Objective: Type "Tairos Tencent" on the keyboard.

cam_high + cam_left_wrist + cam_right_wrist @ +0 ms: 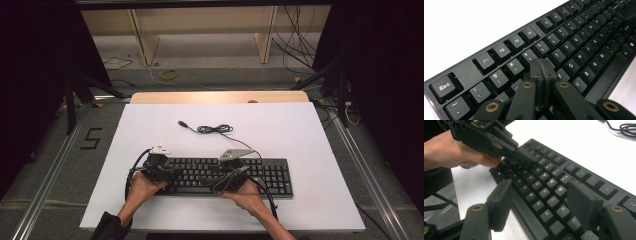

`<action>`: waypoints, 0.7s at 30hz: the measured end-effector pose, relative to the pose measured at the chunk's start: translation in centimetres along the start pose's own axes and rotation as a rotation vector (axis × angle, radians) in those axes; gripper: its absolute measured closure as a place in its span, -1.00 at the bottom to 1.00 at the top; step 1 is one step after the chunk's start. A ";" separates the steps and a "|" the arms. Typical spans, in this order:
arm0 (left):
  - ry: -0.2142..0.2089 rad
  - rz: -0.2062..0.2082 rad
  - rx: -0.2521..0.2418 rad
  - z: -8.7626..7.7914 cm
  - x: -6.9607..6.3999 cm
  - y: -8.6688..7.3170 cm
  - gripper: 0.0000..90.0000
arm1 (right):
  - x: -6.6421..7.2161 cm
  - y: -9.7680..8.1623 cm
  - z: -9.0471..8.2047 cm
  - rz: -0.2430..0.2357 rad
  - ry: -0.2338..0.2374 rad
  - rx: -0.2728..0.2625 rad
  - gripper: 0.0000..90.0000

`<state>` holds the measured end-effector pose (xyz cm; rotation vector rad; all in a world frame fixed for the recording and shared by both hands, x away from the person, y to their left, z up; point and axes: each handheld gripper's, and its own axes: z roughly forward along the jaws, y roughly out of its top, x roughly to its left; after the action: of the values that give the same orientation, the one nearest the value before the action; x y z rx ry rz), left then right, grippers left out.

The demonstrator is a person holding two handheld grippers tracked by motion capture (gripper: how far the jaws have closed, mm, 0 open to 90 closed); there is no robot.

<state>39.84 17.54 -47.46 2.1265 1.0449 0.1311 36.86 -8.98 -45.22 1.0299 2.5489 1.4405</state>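
Both claws on the black full-size plastic keyboard [220, 175], lying near your edge of the white worktop [300, 130].
Your left claw [541, 72] is closed, tips pressing the upper letter keys; your right claw [541, 202] is spread wide over the home-row keys, gripping nothing.

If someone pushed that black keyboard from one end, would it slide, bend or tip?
The keyboard would probably slide flat: it lies low and wide on the smooth white board. It looks like a rigid slab, so bending seems unlikely. Its loose coiled cable would likely trail floppily behind.

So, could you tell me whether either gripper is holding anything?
Nothing is held. The left gripper is shut, its tips over the keyboard; the right gripper is open above the keys.
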 end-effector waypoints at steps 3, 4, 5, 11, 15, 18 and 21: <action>-0.012 -0.011 -0.007 -0.3 -0.1 0.1 0.83 | 0.0 0.0 0.0 -0.001 -0.001 -0.005 -0.15; -0.010 -0.010 -0.005 -0.4 -0.1 0.1 0.79 | 0.0 0.0 0.0 0.001 0.000 -0.004 -0.15; -0.015 -0.007 -0.003 -0.5 -0.2 0.1 0.77 | -0.1 0.0 0.0 -0.001 -0.001 -0.004 -0.15; -0.041 -0.027 -0.017 -0.8 -0.3 0.0 0.55 | -0.1 0.0 0.0 -0.001 -0.003 -0.003 -0.14; -0.053 -0.034 -0.028 -1.3 -0.3 0.0 0.29 | -0.1 0.0 0.1 -0.001 -0.002 0.000 -0.13; -0.065 -0.040 -0.035 -1.5 -0.3 -0.1 0.10 | -0.1 0.0 0.2 -0.001 -0.004 -0.001 -0.12; -0.069 -0.047 -0.048 -1.8 -0.3 -0.2 0.00 | -0.1 0.1 0.3 -0.002 -0.003 -0.002 -0.09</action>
<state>38.78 18.46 -46.24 2.0478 1.0399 0.0589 37.09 -8.82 -45.35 1.0285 2.5455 1.4395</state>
